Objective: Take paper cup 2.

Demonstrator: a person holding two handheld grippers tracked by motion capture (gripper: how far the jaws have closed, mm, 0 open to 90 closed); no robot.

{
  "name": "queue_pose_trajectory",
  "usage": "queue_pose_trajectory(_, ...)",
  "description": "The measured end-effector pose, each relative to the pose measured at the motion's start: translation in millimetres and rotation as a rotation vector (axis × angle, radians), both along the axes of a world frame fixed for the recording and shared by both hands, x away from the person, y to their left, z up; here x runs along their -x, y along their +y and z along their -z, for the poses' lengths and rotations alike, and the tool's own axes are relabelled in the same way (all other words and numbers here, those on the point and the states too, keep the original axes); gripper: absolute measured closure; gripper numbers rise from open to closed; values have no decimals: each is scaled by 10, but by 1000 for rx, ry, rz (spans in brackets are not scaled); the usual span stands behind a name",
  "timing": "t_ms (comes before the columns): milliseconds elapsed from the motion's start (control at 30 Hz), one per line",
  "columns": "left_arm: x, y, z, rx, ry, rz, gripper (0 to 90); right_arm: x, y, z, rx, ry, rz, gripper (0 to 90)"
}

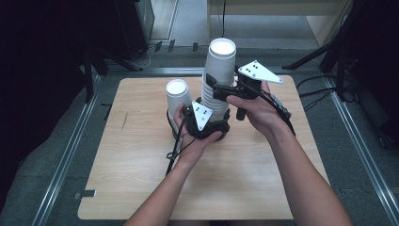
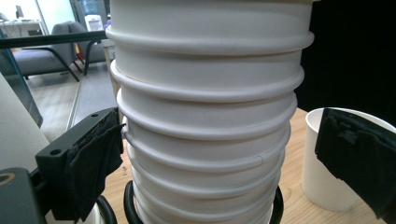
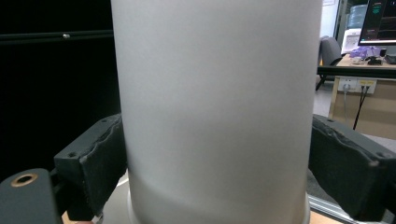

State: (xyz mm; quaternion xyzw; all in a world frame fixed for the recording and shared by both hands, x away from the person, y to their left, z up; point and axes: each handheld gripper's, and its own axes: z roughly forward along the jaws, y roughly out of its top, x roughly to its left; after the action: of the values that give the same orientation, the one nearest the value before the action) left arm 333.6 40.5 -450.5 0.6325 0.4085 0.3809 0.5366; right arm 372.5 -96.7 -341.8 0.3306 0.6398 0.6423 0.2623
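Fingers [image 3: 100,163] of the right gripper [image 1: 221,92] clamp the top paper cup [image 1: 220,63] of the inverted cup stack [image 2: 205,116] at table centre, left gripper [image 2: 224,154] released around its base, lone cup [image 1: 178,96] at nine o'clock; light, crushable, slippery walls, so grip gently just above a rim

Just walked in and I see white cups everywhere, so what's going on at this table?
A person is working a stack of upside-down white paper cups on the wooden table. The right hand-held gripper has its pads against the top cup, apparently to lift it off. The left hand-held gripper straddles the lower stack, one pad touching. A single cup stands beside it.
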Motion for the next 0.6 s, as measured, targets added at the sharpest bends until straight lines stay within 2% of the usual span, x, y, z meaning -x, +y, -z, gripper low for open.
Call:
queue_pose_trajectory(100,-6,-10,4,-1,3,-5,13,-9,0,-5,-21,7,-1,93)
queue_pose_trajectory(233,-10,-17,5,0,4,-10,13,-30,36,4,-20,29,1,36)
queue_pose_trajectory(300,-15,-18,3,2,3,-19,19,-39,51,18,-18,45,10,35)
queue_pose_trajectory(400,-18,-12,-5,15,3,-31,61,-40,68,42,2,32,13,81)
queue_pose_trajectory(600,-20,-8,-2,11,-2,-35,82,-39,75,34,8,20,18,105)
